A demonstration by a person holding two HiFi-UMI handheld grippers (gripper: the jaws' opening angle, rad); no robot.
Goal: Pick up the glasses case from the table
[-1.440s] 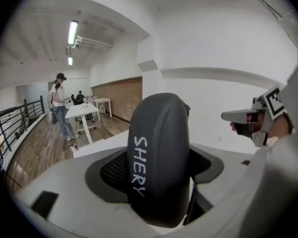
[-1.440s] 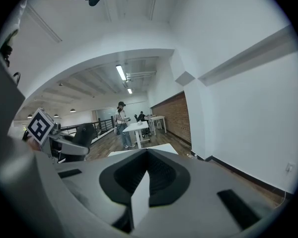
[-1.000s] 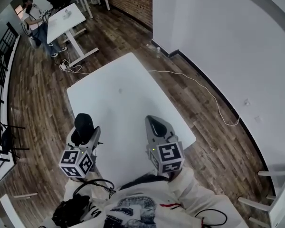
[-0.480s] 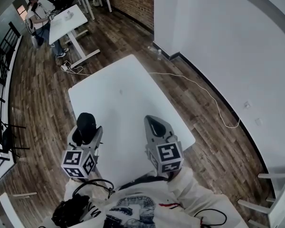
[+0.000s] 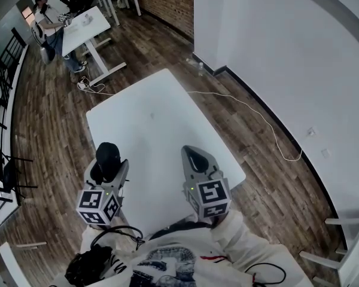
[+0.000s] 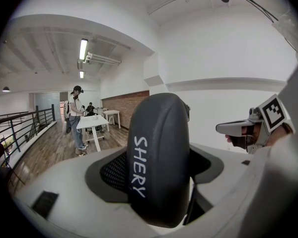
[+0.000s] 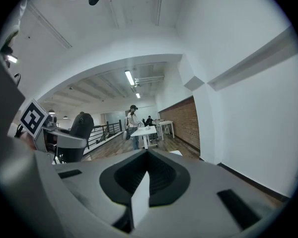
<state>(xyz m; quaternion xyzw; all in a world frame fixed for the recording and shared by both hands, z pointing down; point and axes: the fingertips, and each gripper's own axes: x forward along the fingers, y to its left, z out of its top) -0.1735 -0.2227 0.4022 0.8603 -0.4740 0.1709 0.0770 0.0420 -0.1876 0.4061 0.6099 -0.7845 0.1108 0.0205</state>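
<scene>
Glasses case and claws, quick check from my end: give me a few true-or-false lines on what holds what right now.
1. The left claw is clamped on the glasses case. True.
2. The right claw also holds something. False: its jaws are together with nothing between them.
3. White lettering shows on the case. True.
4. The case is white. False: it is dark, while the table is white.
5. The floor is carpeted. False: it is wood planks.

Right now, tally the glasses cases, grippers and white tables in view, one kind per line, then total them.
Glasses case: 1
Grippers: 2 (left gripper holding the case, right gripper empty)
White tables: 3 (near table, two far tables)
Total: 6
</scene>
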